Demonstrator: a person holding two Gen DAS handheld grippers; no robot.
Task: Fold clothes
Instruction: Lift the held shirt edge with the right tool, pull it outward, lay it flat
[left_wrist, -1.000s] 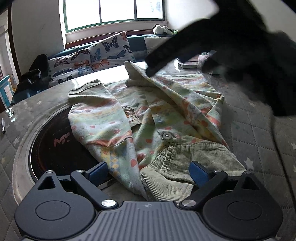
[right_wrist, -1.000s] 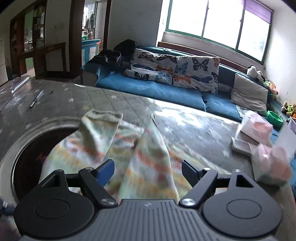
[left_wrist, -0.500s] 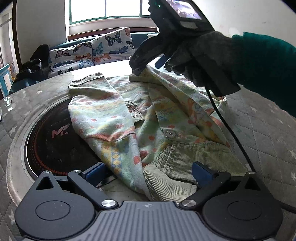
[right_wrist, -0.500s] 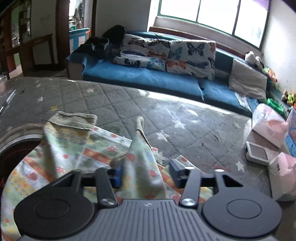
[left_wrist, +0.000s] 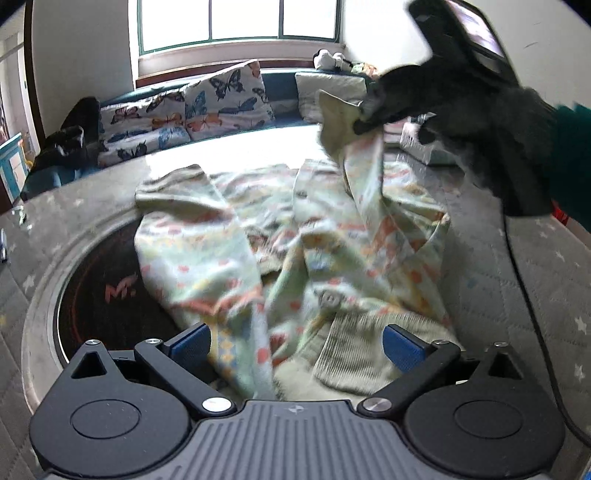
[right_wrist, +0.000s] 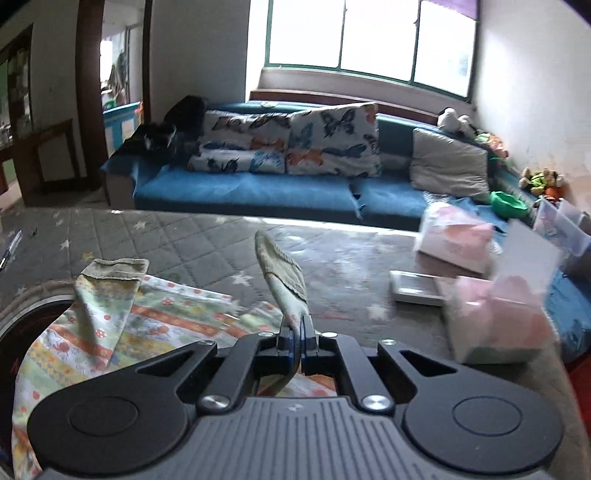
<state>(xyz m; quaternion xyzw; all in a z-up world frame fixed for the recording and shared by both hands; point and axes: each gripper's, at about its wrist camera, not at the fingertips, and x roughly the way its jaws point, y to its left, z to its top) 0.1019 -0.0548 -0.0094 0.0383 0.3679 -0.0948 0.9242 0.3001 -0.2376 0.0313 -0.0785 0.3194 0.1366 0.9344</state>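
A pale green child's jacket (left_wrist: 280, 236) with a coloured print and corduroy collar lies crumpled on the quilted grey table (left_wrist: 535, 280). My left gripper (left_wrist: 295, 341) is open, low over the collar end, its blue pads on either side of the cloth. My right gripper (right_wrist: 300, 330) is shut on one sleeve (right_wrist: 284, 273) and holds its cuff up off the table. In the left wrist view that gripper (left_wrist: 364, 116) hangs at the upper right in a gloved hand (left_wrist: 491, 122), the sleeve (left_wrist: 360, 162) dangling from it. The other sleeve (right_wrist: 110, 273) lies flat.
A dark round inset (left_wrist: 107, 291) with a metal rim sits in the table under the jacket's left part. Pink boxes (right_wrist: 495, 314) and a small flat device (right_wrist: 417, 288) lie at the table's right. A blue sofa (right_wrist: 258, 188) with butterfly cushions stands beyond.
My right gripper has closed on the sleeve and lifted it up and to the right. The left gripper has stayed open near the collar.
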